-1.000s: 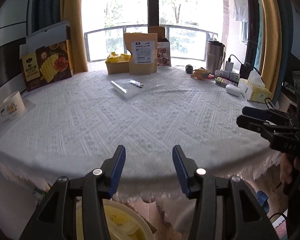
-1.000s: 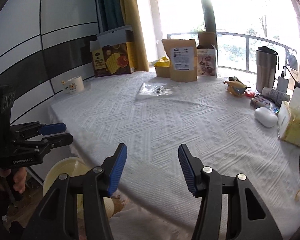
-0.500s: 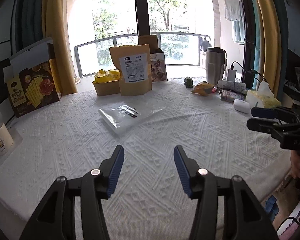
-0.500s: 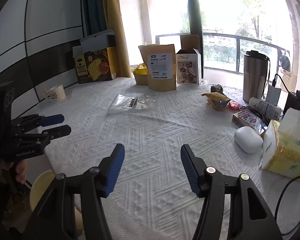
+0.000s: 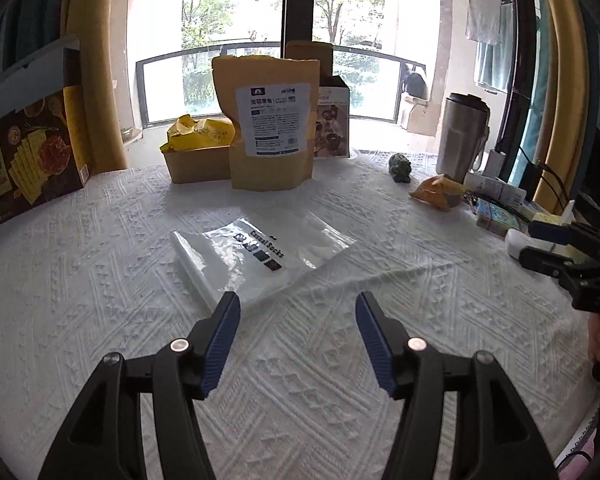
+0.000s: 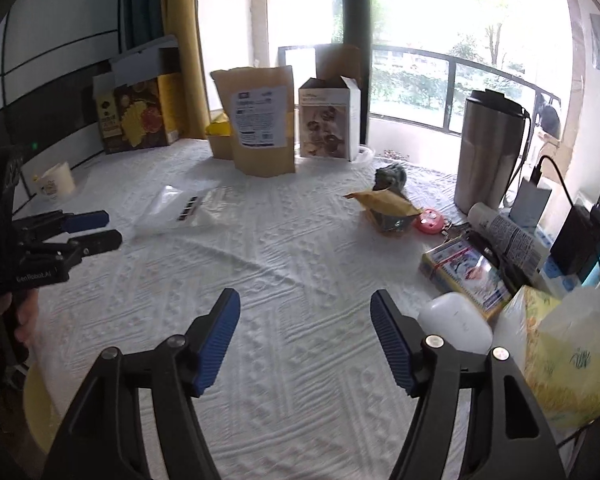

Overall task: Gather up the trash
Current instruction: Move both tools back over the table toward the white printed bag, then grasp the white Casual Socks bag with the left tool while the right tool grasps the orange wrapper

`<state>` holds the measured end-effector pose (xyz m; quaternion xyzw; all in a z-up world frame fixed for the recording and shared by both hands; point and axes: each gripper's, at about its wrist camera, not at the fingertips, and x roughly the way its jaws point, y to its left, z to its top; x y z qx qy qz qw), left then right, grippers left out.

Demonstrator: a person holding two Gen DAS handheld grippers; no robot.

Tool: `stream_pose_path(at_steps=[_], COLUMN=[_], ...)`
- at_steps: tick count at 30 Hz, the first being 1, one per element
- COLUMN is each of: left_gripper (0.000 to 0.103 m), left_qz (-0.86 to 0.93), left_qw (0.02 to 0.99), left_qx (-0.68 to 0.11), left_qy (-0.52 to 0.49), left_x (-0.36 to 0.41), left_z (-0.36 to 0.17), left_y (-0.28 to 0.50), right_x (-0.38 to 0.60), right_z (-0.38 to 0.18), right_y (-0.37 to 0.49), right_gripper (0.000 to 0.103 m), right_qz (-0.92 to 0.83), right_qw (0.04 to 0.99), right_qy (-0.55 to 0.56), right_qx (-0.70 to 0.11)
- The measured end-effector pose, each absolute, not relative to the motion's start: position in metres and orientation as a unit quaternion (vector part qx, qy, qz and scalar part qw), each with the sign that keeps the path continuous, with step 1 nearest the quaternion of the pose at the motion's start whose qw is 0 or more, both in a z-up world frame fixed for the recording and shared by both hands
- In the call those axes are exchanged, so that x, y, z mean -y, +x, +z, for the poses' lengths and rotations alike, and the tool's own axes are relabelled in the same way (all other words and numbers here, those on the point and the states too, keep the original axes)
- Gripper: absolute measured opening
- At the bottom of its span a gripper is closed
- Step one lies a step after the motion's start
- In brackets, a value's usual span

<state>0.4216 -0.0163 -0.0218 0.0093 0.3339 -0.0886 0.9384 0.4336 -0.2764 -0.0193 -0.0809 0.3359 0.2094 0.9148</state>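
A clear plastic sock bag lies flat on the white tablecloth, just ahead of my open, empty left gripper; it also shows in the right wrist view. A crumpled orange wrapper lies at the right, also in the right wrist view, ahead of my open, empty right gripper. Each gripper shows in the other's view: the right gripper and the left gripper. A yellow bin sits below the table's left edge.
At the back stand a cracker box, a kraft tray with yellow packets, a kraft pouch and a carton. A steel tumbler, small boxes, a tissue pack and a mug line the edges.
Both grippers have moved forward over the table. The sock bag now lies close in front of the left gripper, and the wrapper is nearer the right gripper. Both stay open.
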Motion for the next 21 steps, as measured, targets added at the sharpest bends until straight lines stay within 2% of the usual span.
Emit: stream_pose_path(at_steps=[8,11,13,21], left_gripper=[0.067,0.068,0.069,0.069], left_qz=[-0.054,-0.042,-0.028,-0.010], left_qw=[0.944,0.943,0.940,0.917], left_qx=[-0.326,-0.329,-0.340,-0.398], left_qy=[0.014,0.006,0.007,-0.031], left_x=[0.002,-0.006,-0.012,-0.035], left_z=[-0.023,-0.027,-0.033,-0.052], left_y=[0.468,0.488,0.501,0.534], right_x=[0.273,0.268,0.261,0.253], right_z=[-0.015,-0.013,-0.015,-0.043], right_y=[0.491,0.519,0.538,0.587], right_gripper=[0.066,0.075,0.079,0.079], right_qz=[0.178,0.157,0.147,0.140], right_qw=[0.919,0.920,0.919,0.903], right_qy=[-0.106,-0.112,-0.144,-0.174], right_qx=[-0.335,-0.340,-0.337,-0.368])
